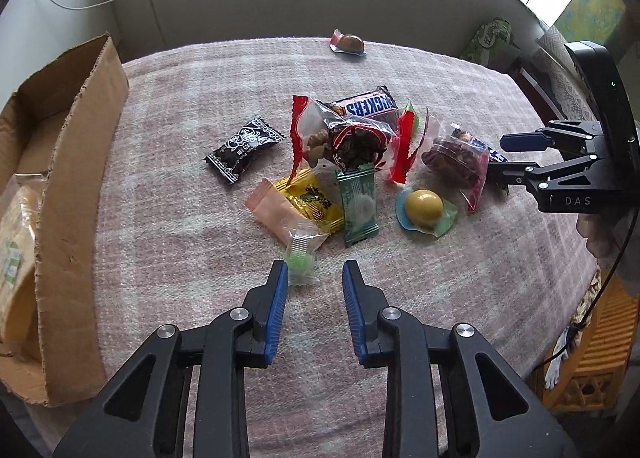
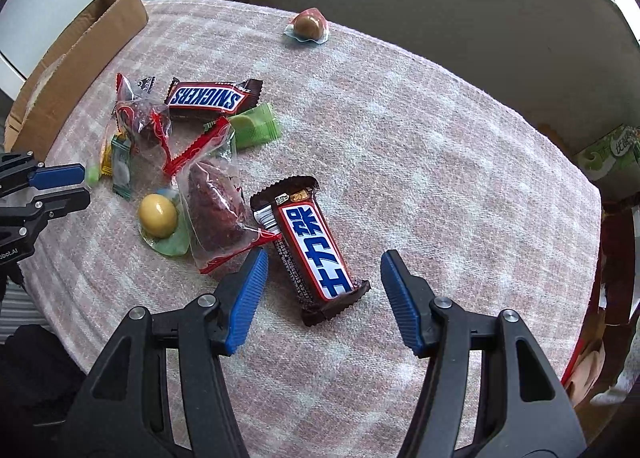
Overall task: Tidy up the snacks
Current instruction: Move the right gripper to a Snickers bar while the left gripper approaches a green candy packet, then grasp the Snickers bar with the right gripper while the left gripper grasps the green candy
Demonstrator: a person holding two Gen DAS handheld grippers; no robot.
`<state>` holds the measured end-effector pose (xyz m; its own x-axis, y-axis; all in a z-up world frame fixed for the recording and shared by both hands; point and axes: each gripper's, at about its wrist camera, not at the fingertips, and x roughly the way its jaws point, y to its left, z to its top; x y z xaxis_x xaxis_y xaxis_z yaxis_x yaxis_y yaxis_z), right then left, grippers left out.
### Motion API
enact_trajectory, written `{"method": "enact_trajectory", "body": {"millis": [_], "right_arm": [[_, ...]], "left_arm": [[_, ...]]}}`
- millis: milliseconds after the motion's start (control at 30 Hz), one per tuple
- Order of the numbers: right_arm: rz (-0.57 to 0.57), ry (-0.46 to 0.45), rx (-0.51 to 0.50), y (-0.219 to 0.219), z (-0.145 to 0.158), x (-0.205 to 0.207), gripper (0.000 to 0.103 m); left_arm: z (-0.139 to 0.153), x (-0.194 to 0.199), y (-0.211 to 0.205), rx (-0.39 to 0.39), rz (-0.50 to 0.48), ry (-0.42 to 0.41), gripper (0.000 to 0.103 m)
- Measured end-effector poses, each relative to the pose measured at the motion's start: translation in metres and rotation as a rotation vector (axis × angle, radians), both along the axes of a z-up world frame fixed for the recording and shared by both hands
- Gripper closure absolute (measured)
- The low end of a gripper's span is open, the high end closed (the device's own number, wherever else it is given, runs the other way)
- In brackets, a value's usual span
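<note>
The snacks lie in a loose cluster on the counter (image 2: pixel 400 138), which is covered with a pink-and-white checked cloth. The left gripper (image 1: pixel 315 276) hovers with its jaws narrowly parted and holding nothing, just short of a clear-wrapped green candy (image 1: pixel 301 254). The right gripper (image 2: pixel 324 270) has its jaws spread wide, one on each side of the near end of a brown Snickers bar with a white, red-edged band and blue characters (image 2: pixel 310 244). A second Snickers bar (image 2: pixel 208 98) lies farther back. Near it lie two clear, red-edged nut packets (image 1: pixel 344 138), a yellow ball candy (image 1: pixel 425 206) and a black sachet (image 1: pixel 243 148). A cardboard box (image 1: pixel 76 194) stands at the counter's left edge.
</note>
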<state>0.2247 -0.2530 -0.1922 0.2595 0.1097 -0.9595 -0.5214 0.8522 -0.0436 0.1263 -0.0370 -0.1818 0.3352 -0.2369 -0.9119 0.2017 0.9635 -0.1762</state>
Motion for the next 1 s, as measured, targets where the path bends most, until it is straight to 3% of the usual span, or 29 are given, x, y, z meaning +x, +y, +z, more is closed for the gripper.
{"method": "enact_trajectory", "body": {"millis": [333,400,700,1000], "right_arm": [[0.034,0.009,-0.035,0.014,-0.008,0.012,0.041],[0.036,0.017,-0.036,0.016,-0.011,0.017,0.042],[0.041,0.043,-0.001,0.031,-0.016,0.021,0.073],[-0.01,0.038,0.029,0.014,-0.011,0.008,0.073]], "left_arm": [[-0.008,0.011,0.0,0.032,-0.019,0.017,0.077],[-0.008,0.011,-0.002,0.044,-0.032,0.006,0.082],[-0.008,0.009,-0.001,-0.001,-0.06,-0.001,0.083],[0.002,0.0,0.004,-0.035,-0.053,-0.021,0.085]]}}
